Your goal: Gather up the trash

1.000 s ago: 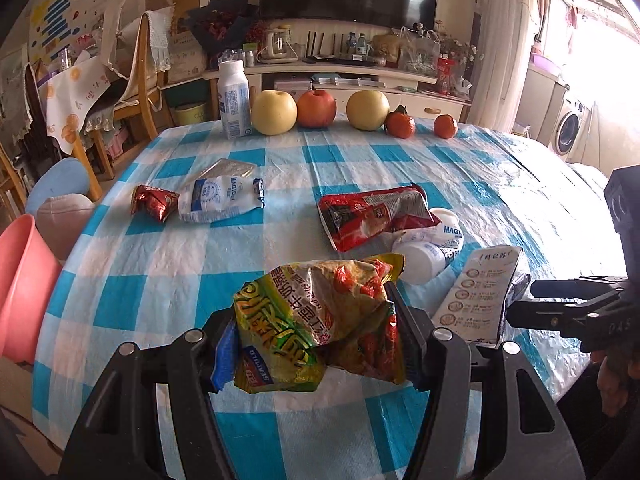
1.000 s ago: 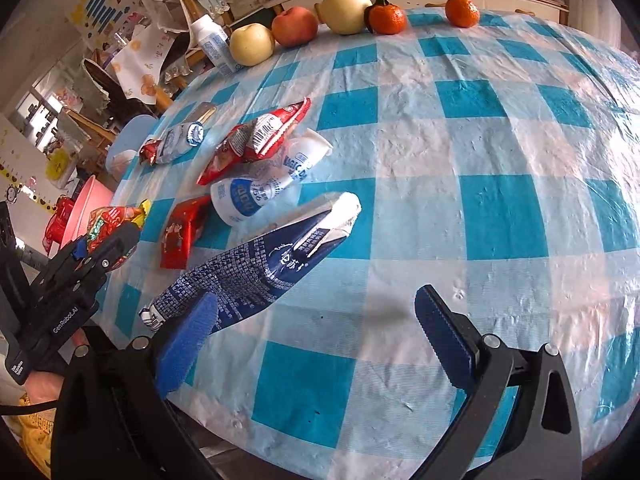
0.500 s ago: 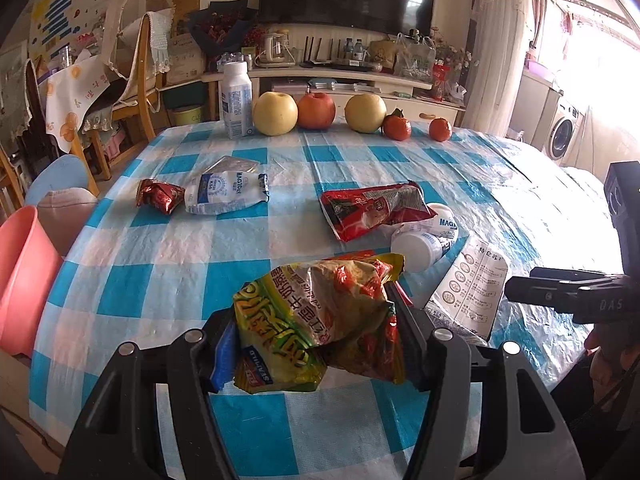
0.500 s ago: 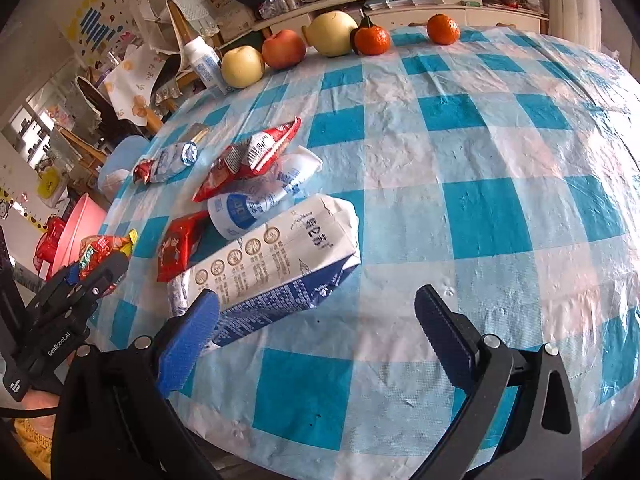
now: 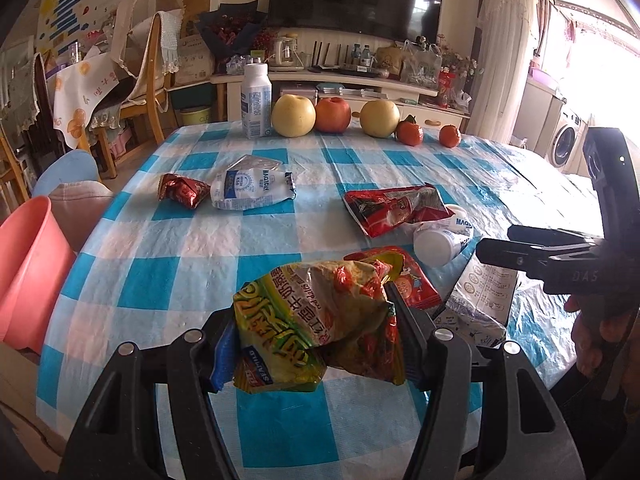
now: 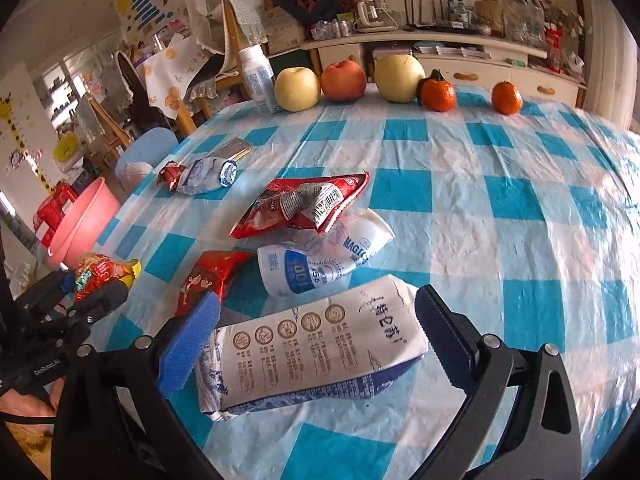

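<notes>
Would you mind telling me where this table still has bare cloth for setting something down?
The widest bare cloth is the right half, from the two tangerines forward past the milk carton. A narrower patch lies between the white pouch and the left gripper's noodle packet. It is crowded around the red wrapper and crushed bottle.

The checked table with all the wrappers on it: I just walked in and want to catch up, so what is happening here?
A person is clearing trash with a handheld gripper in each hand. The left gripper is shut on a crumpled yellow-green snack bag, held above the blue-and-white checked tablecloth. The right gripper is open, its fingers either side of a flattened white-and-blue milk carton lying on the cloth. A pink plastic bucket stands beside the table. Other wrappers and fruit remain on the table.
</notes>
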